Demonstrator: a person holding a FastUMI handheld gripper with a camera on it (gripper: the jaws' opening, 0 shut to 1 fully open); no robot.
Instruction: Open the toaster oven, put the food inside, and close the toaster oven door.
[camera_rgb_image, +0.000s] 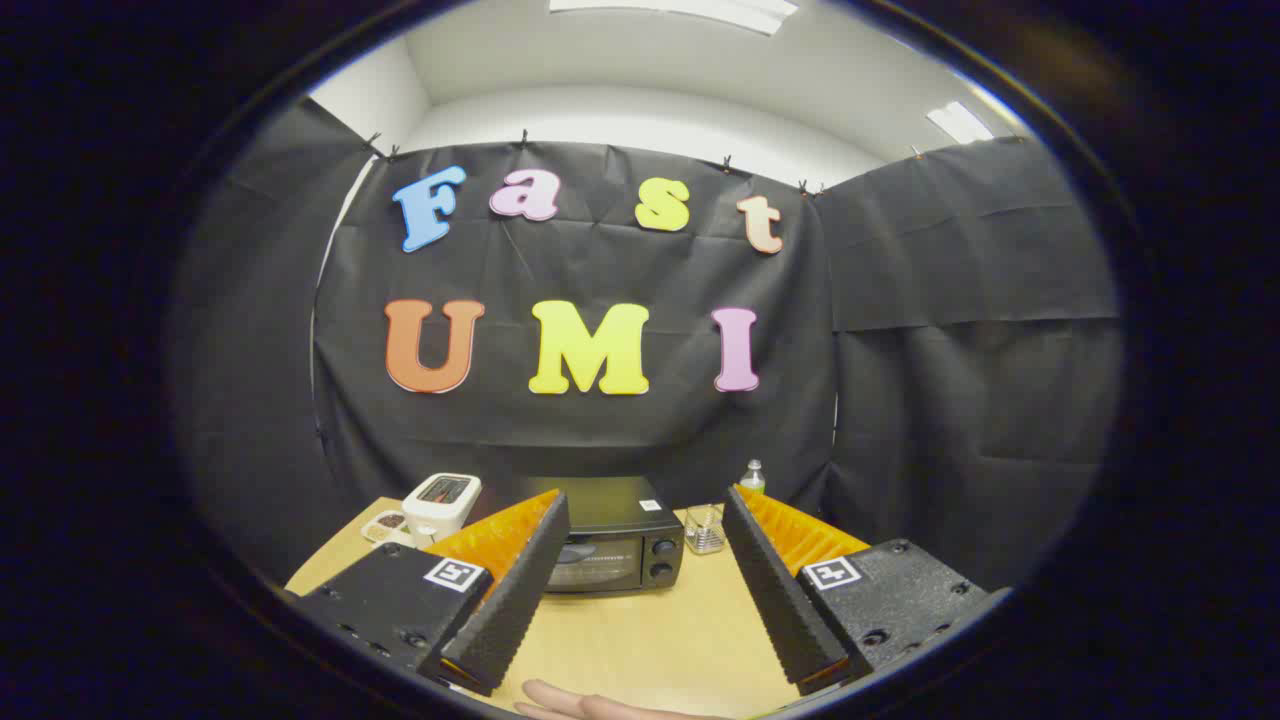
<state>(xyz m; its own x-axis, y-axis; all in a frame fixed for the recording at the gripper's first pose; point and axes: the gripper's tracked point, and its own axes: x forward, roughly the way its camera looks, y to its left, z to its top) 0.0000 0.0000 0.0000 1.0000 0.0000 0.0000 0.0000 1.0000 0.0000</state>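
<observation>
Ahead, gripper (640, 585) spread wide over a wooden table (650, 640), closed black toaster oven (615, 540) beyond, black-draped booth walls.

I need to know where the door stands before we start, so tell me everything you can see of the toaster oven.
The toaster oven is a small black box standing upright on the wooden table, beyond the open gripper, whose fingers grip nothing. Its glass door looks shut, and two round knobs sit one above the other beside the door. A small white label lies on its top. A white toaster stands to one side and a clear glass to the other; neither visibly touches it.
</observation>
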